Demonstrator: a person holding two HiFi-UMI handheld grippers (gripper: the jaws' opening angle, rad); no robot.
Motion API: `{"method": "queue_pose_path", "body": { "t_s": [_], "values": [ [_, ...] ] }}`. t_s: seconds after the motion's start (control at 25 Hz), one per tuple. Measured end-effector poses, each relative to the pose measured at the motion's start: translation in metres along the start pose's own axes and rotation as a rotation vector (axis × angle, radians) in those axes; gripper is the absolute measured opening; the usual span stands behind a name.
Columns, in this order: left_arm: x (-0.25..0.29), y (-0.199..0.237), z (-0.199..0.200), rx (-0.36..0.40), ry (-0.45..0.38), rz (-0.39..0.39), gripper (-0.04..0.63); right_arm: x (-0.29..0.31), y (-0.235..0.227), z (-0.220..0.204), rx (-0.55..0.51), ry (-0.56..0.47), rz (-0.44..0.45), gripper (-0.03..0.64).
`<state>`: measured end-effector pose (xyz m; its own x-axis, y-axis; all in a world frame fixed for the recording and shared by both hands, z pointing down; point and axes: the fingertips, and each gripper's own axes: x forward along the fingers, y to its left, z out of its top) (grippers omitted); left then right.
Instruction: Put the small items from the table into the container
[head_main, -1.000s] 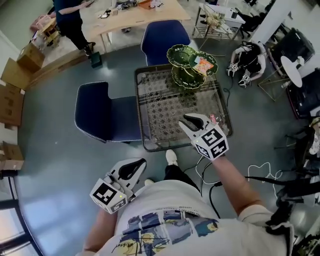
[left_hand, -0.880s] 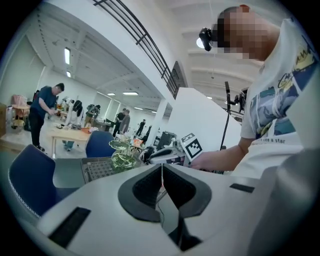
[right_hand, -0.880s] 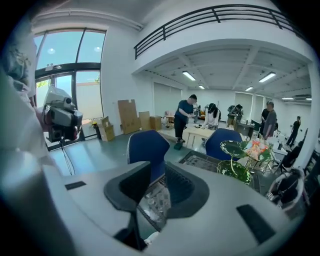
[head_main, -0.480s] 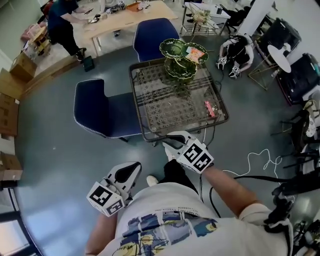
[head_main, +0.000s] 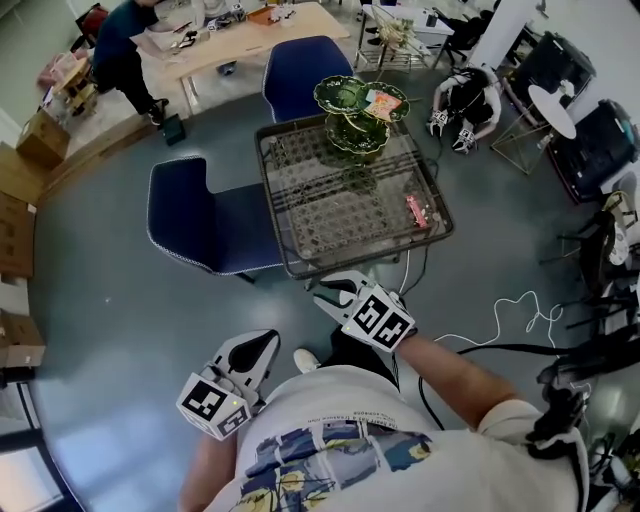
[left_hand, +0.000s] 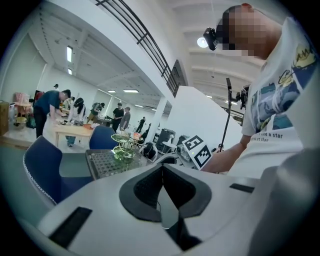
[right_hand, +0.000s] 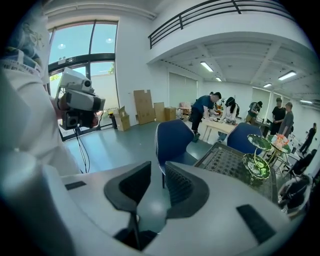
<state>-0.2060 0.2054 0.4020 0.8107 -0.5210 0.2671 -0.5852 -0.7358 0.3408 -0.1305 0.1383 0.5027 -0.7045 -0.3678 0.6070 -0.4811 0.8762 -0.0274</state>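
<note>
state: both grippers are low, close to the body, short of the table (head_main: 292, 262). left gripper (head_main: 262, 345): jaws together, nothing in them. right gripper (head_main: 330, 291): jaws part way apart, nothing between them; it sits just off the table's near edge.

task things: one pink item (head_main: 416, 211) lies flat on the table near its right edge, well apart from both grippers. the container is the green tiered dish (head_main: 352, 100) at the far end, with a packet (head_main: 384, 103) already on its top tier. no other loose items made out on the grid top.

step, as judged: reach for the pink item with the right gripper.

how to do it well:
- come in from above and set the jaws across the item's narrow side. widen them if the gap looks tight.
- the item looks thin and flat, so get the pads low or it will likely skid on the grid.
- lift clear, then carry it to the dish. don't knock the tiers, which look tippy.
- hold the left gripper back.
</note>
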Motion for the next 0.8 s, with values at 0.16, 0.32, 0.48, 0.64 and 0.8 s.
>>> {"method": "queue_pose_path", "body": {
  "t_s": [0.16,0.32,0.48,0.64,0.8],
  "values": [
    [0.006,0.001,-0.002,0.008,0.020,0.011,0.009,-0.001,-0.005,0.002,-0.023,0.021,-0.003,0.094],
    [0.026,0.001,0.000,0.029,0.024,-0.021,0.009,-0.006,-0.021,-0.012,0.010,0.036,-0.029,0.094],
    [0.044,0.000,0.006,0.038,0.028,-0.055,0.009,-0.013,-0.039,-0.022,0.038,0.038,-0.059,0.094],
    [0.071,-0.004,0.014,0.040,0.035,-0.077,0.009,-0.030,-0.067,-0.041,0.065,0.043,-0.100,0.094],
    [0.107,-0.002,0.026,0.045,0.052,-0.104,0.010,-0.044,-0.104,-0.071,0.123,0.053,-0.156,0.094]
  ]
}}
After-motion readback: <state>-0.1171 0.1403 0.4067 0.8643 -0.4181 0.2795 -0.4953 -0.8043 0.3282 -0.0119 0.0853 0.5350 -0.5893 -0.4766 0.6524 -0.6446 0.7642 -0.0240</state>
